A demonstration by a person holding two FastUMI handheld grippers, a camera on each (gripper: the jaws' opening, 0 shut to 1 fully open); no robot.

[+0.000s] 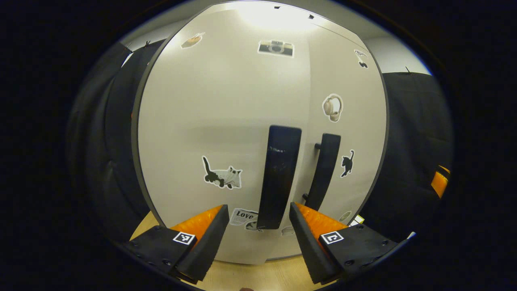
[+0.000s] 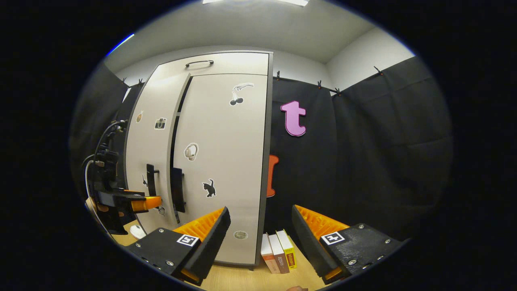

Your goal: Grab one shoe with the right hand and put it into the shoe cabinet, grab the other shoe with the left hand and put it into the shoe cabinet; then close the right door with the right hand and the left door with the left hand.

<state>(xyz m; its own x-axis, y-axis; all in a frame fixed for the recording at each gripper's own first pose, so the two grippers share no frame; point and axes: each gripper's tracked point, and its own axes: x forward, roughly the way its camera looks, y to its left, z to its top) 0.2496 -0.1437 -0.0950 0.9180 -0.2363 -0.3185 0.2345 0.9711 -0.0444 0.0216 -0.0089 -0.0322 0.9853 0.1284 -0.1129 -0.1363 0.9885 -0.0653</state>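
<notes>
Left tool [image 1: 256, 238] wide, empty, facing left door's handle [image 1: 279, 176]; door [image 1: 218, 133] rigid, light-swinging: push flat beside handle. Right tool [image 2: 260, 238] wide, empty.

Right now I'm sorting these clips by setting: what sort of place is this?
Probably a recording booth staged as a home corner: black cloth wall, a stickered shoe cabinet, books beside it.

Black cloth walls [image 2: 363, 153], white ceiling [image 2: 258, 28], pale wood floor [image 2: 242, 279], three books [image 2: 278, 252]
</notes>
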